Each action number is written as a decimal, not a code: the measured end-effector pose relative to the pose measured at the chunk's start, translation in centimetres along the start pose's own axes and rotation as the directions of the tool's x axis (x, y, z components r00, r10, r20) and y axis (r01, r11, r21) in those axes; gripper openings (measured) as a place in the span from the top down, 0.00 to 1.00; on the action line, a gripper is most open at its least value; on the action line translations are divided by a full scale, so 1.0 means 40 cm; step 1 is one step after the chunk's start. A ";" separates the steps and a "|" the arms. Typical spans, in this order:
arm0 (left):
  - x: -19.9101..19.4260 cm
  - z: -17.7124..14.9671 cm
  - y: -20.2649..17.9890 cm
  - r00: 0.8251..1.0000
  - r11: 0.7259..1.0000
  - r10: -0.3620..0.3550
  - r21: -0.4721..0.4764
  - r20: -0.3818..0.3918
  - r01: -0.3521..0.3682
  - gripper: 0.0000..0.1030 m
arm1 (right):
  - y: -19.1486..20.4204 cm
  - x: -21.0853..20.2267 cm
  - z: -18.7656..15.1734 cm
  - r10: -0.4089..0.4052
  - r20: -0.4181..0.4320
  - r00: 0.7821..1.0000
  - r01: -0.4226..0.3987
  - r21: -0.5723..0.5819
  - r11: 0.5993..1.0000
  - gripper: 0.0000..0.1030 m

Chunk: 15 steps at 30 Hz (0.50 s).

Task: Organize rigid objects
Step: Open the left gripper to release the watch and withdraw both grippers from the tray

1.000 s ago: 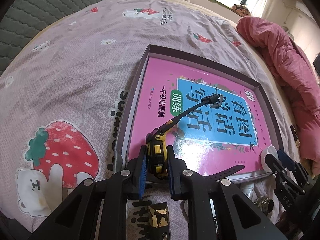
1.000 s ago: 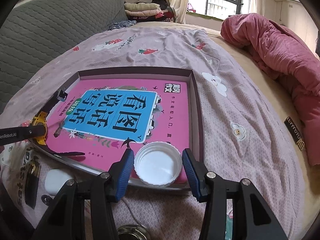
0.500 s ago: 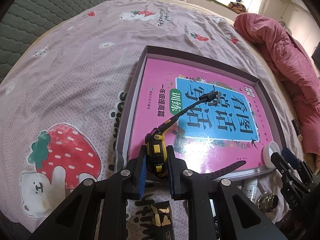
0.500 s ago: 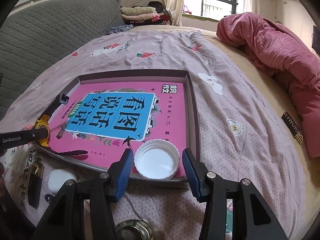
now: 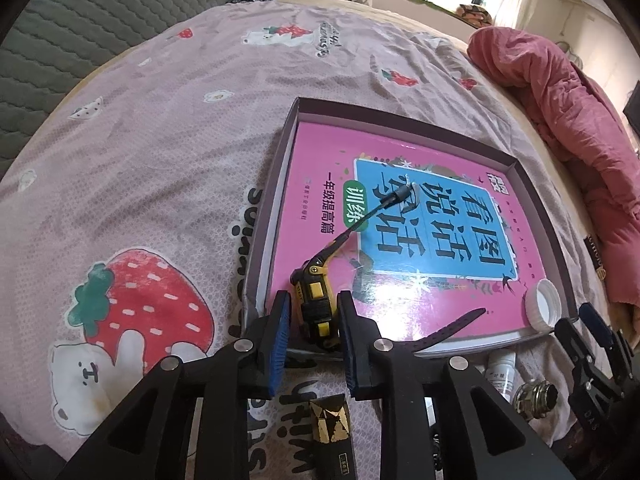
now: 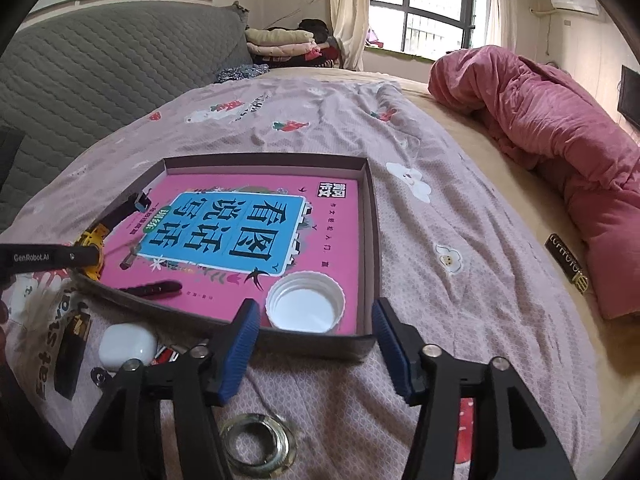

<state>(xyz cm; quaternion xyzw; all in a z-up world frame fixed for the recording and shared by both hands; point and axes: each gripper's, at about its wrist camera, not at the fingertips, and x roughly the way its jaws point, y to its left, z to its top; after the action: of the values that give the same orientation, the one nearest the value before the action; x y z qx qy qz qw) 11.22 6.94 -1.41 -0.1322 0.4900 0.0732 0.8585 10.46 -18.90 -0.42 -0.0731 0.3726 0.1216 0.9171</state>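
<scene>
Left tool point(image 5: 311, 322): jaws opening around the yellow watch point(image 5: 314, 300), which lies in the tray point(image 5: 276, 184) at its near left corner; pad contact appears lost. Right tool point(image 6: 314, 338): jaws spread and opening, nothing between them. White cap point(image 6: 305, 301) rests inside the tray's near right corner, on the pink book point(image 6: 332, 232).

Soft window daylight, sharp focus, fisheye-warped edges.

Book cover point(image 5: 424, 236) glossy paper, catching glare. Tray point(image 6: 372, 216) matt cardboard. Bottle cap point(image 6: 305, 307) smooth white plastic, ribbed rim. Watch point(image 5: 316, 300) yellow plastic, rubbery black strap. Ring point(image 6: 258, 446) shiny metal. Bedsheet point(image 5: 160, 160) textured cloth. Gripper pads point(image 6: 240, 344) ridged blue rubber.
</scene>
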 end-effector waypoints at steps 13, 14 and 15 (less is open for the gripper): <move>-0.028 -0.004 0.004 1.000 1.000 -0.018 0.001 0.023 0.018 0.53 | -0.023 -0.042 -0.010 0.004 0.034 0.999 -0.005 0.021 1.000 0.41; -0.033 -0.006 0.006 1.000 1.000 -0.019 0.002 0.025 0.019 0.53 | -0.021 -0.044 -0.011 0.008 0.036 0.999 -0.009 0.018 1.000 0.41; -0.037 -0.006 0.006 0.999 1.000 -0.018 0.004 0.029 0.018 0.53 | -0.019 -0.047 -0.012 0.012 0.039 0.999 -0.013 0.012 1.000 0.41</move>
<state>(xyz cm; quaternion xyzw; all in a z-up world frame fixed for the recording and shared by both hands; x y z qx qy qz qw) 10.20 7.11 -0.31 -0.1339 0.4763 0.0662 0.8665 9.05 -20.07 0.60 -0.0626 0.3561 0.1264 0.9238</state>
